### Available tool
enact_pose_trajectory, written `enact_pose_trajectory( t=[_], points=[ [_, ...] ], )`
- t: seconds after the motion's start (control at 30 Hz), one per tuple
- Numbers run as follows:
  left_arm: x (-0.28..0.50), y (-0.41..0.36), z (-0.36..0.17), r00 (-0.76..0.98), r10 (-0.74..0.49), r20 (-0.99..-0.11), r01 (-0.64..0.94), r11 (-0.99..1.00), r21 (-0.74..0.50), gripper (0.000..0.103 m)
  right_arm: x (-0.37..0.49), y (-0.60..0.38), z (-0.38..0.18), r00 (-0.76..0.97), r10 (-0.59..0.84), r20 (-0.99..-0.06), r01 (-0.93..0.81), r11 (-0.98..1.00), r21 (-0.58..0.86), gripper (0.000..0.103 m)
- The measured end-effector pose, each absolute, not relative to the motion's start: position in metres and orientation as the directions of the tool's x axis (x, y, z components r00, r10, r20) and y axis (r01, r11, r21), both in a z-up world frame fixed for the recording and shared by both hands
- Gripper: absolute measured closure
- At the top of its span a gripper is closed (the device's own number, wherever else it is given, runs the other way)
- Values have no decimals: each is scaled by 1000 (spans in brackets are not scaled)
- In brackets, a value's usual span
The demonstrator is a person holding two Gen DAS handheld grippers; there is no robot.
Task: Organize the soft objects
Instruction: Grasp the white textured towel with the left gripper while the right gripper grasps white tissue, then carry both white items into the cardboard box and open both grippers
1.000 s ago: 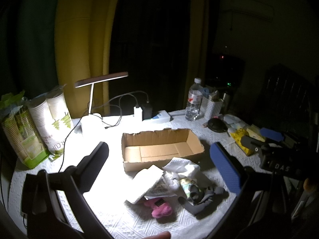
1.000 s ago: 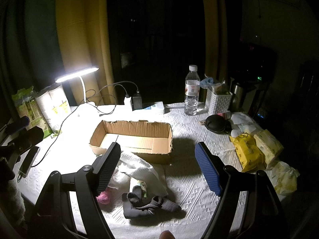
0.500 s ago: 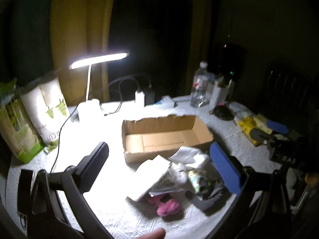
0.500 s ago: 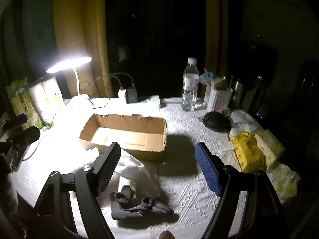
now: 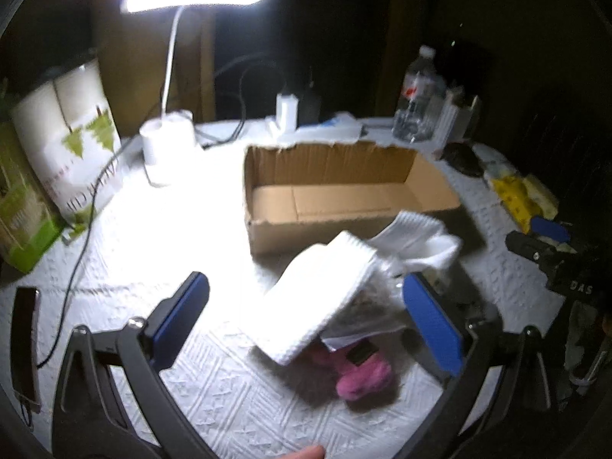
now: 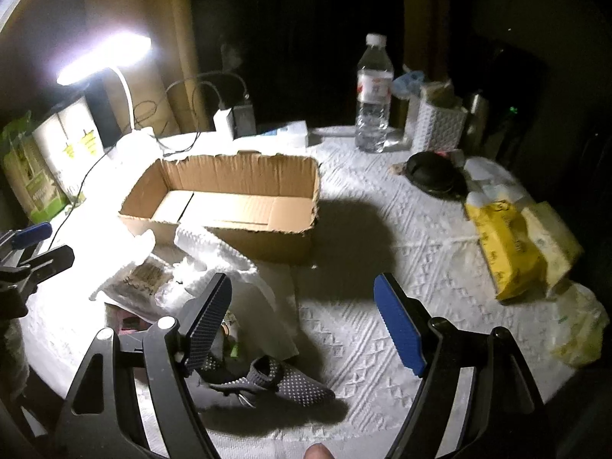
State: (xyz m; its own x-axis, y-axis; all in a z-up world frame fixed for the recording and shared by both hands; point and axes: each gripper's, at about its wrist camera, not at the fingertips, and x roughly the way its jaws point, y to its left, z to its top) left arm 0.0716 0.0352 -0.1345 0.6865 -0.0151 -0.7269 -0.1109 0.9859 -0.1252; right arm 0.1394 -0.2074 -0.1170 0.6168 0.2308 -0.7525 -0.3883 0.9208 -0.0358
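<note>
Both grippers wide open, empty: drop your left gripper (image 5: 306, 317) square onto the white folded cloth (image 5: 317, 298) at frame center, pinch mid-fold, then lift into cardboard box (image 5: 344, 191) behind; right gripper (image 6: 302, 321) idle.

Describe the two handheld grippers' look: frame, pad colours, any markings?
Both have black skeletal frames with cut-out struts and silver pivot screws. The left gripper carries blue pads on both fingers. The right gripper has one blue ribbed pad and one that reads dark and finely textured. White lettering, partly readable as "DAS", marks the right gripper's body in the left view.
</note>
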Motion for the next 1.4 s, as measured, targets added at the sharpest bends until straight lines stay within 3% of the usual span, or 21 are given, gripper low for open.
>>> enact_pose_trajectory(
  t=[0.43, 0.83, 0.87, 0.93, 1.0, 1.07, 1.37, 1.4],
  points=[
    [108, 30, -183, 609, -65, -790, -59, 990, -128, 4, 160, -182, -155, 491, 335, -804, -479, 875, 72, 23],
    [116, 45, -196, 608, -231, -760, -19, 952, -305, 55, 175, -158, -172, 439, 393, -808, -533, 838, 119, 23],
    [117, 46, -196, 608, -246, -755, -15, 947, -320, 60, 177, -159, -174, 435, 396, -809, -527, 840, 127, 27],
    [116, 47, -196, 611, -270, -744, -4, 939, -344, 67, 179, -161, -176, 423, 411, -808, -522, 839, 153, 47],
    [112, 49, -195, 616, -283, -735, 0, 933, -360, 76, 180, -162, -177, 417, 415, -809, -517, 840, 165, 76],
    [108, 49, -191, 627, -279, -727, 3, 934, -356, 79, 179, -164, -175, 427, 414, -804, -512, 843, 162, 86],
    [92, 61, -161, 683, -306, -663, 17, 914, -404, 83, 171, -174, -135, 527, 436, -729, -503, 852, 146, 89],
    [91, 61, -159, 690, -297, -660, 16, 918, -396, 87, 171, -175, -130, 537, 439, -721, -502, 853, 145, 89]
  ],
)
